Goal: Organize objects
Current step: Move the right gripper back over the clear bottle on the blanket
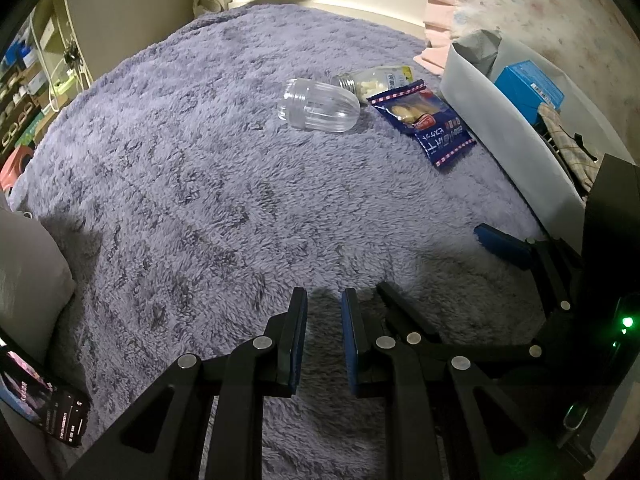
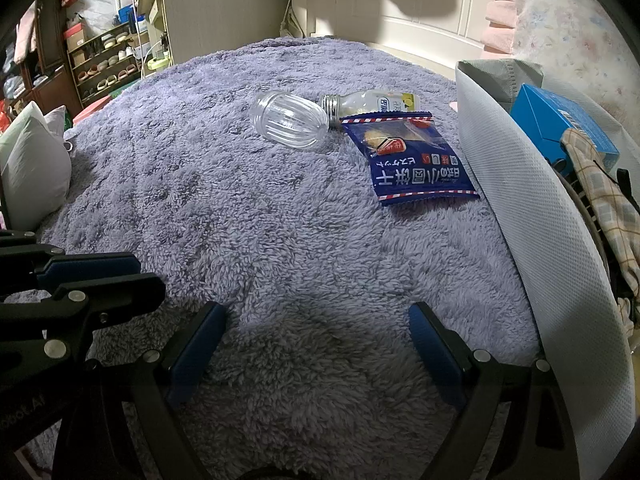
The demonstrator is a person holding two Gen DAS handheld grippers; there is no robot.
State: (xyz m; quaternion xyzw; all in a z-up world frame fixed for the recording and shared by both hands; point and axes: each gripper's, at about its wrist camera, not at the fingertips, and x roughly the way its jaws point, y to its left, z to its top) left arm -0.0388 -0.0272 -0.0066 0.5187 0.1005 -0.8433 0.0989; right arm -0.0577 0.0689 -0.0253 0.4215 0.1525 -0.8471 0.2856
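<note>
On the left our left gripper (image 1: 324, 300) hangs low over the purple fleece blanket (image 1: 200, 184), its blue-padded fingers (image 1: 298, 336) drawn close with only a narrow gap, and nothing sits between them. In the right wrist view that same gripper shows side-on at the left edge, the two fingers nearly together.

Moving right, our right gripper (image 2: 316, 316) hovers over the near part of the blanket with its fingers (image 2: 196, 356) spread wide and empty.

Far from both grippers, toward the right of the blanket, lie three loose things in a tight group. Leftmost is a clear jar (image 1: 318, 106), ribbed along its body, rounded at one end, lying on its side with its open threaded mouth toward the left. Just beyond it, touching or almost touching, a small clear bottle (image 2: 370, 104) also lies on its side, with a threaded silver neck, pale pieces inside and a white and yellow label. To the right of the jar a blue snack packet (image 2: 416, 160) lies flat, edged with red and white stripes, printed with white characters, with a clear window showing a pale biscuit. Its far end overlaps the bottle.

At the right edge stands a white bin (image 2: 500, 168) with textured fabric walls, just beside the packet. Inside it we see a blue box (image 2: 560, 124) and a checked cloth (image 2: 604, 200) draped over other dark things we cannot make out.
</note>
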